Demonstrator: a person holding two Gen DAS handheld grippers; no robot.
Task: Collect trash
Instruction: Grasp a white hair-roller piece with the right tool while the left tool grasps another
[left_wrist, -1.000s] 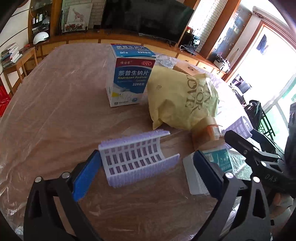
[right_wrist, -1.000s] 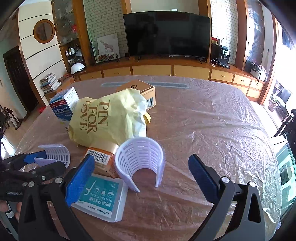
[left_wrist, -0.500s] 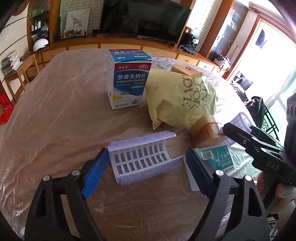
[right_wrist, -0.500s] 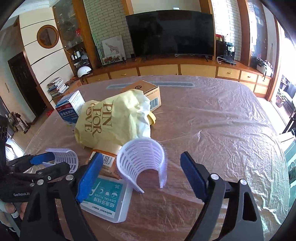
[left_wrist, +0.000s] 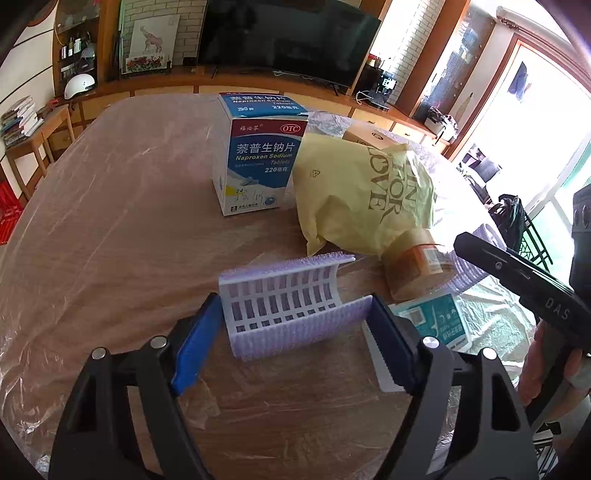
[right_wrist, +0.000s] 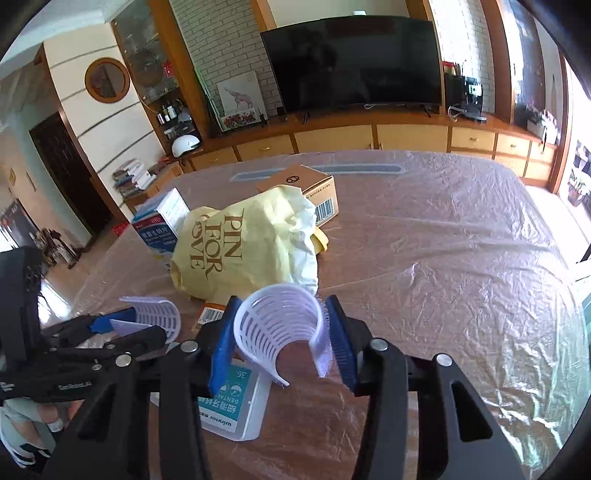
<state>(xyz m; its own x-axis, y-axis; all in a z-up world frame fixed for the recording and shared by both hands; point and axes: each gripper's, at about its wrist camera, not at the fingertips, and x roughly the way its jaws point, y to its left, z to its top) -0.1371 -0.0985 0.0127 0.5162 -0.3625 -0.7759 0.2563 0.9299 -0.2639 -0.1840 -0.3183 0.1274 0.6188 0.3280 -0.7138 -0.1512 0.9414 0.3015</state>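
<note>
- Clear plastic sheeting covers the brown surface (left_wrist: 110, 240), with a dark television (right_wrist: 351, 62) on the cabinet behind it.
- Left tongs (left_wrist: 291, 338) are narrowed onto a lilac slotted half-tube (left_wrist: 284, 302) that lies on its side; both blue pads touch its ends.
- Right tongs (right_wrist: 282, 345) pinch a second slotted half-tube (right_wrist: 280, 325), open end toward the camera, pads against both of its curved walls.
- Beyond both: a crumpled yellow bag (left_wrist: 365, 199), a blue-and-white tablet box (left_wrist: 258, 158) standing upright, a tape roll (left_wrist: 417, 266), and a floss-pick case (right_wrist: 229, 402) lying flat just beside the right tongs.
- Only the right wrist view shows the cardboard box (right_wrist: 306, 188) fully, behind the bag.
- Only the left wrist view shows the tablet box's front label.
</note>
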